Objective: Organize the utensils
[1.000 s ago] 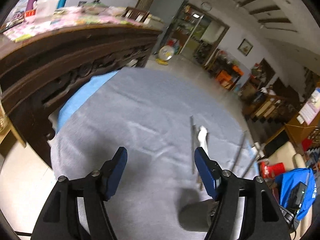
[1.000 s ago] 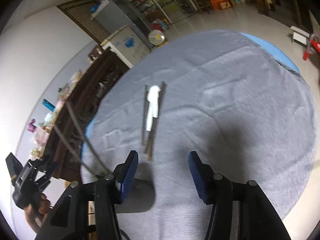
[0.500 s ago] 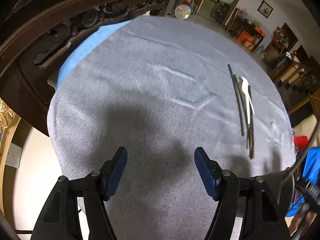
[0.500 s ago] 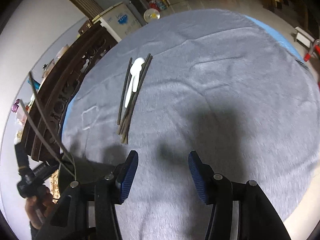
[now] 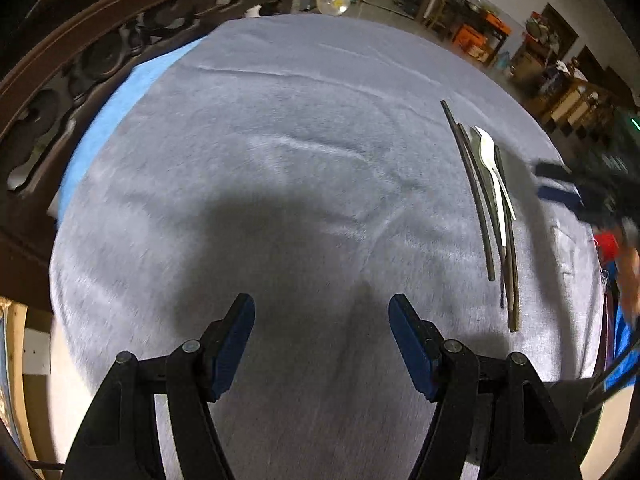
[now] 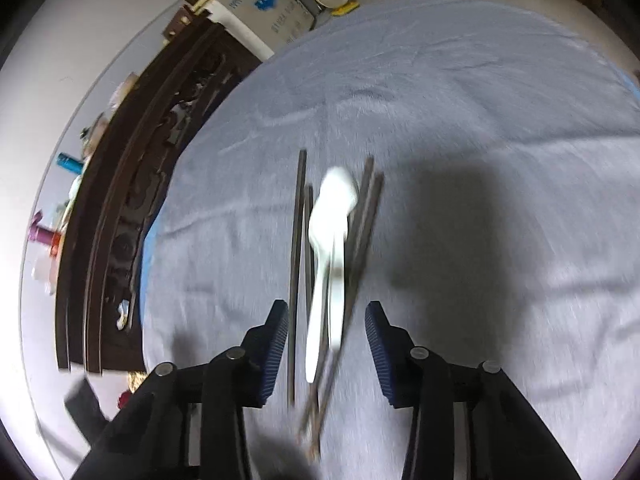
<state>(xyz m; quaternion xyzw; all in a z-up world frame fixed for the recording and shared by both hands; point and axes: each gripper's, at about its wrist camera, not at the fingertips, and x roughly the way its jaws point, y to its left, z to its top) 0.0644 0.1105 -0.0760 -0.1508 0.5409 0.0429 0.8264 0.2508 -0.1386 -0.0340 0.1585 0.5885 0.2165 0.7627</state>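
Observation:
A bundle of dark chopsticks [image 6: 297, 264] with white plastic spoons [image 6: 332, 236] on top lies on the grey tablecloth [image 6: 460, 128]. My right gripper [image 6: 326, 332] hovers over the near end of the bundle, its jaws closing, with the spoon handles and chopsticks between the blue pads [image 6: 276, 344] but apart from them. In the left wrist view the same chopsticks [image 5: 476, 200] and spoons [image 5: 494, 168] lie at the right. My left gripper [image 5: 322, 340] stands open over bare cloth, nothing between its fingers. The right gripper [image 5: 560, 188] shows blurred at the right edge.
A dark carved wooden cabinet [image 5: 80, 60] stands along the table's left side, with bottles on top [image 6: 68, 164]. Blue underlay [image 5: 116, 104] peeks out from under the grey cloth [image 5: 300, 160]. A white appliance [image 6: 256, 8] and a fan [image 5: 332, 0] stand beyond the table.
My right gripper has swung left over the utensil bundle and its jaws have narrowed. My left gripper has tilted down and lowered toward the cloth, staying open.

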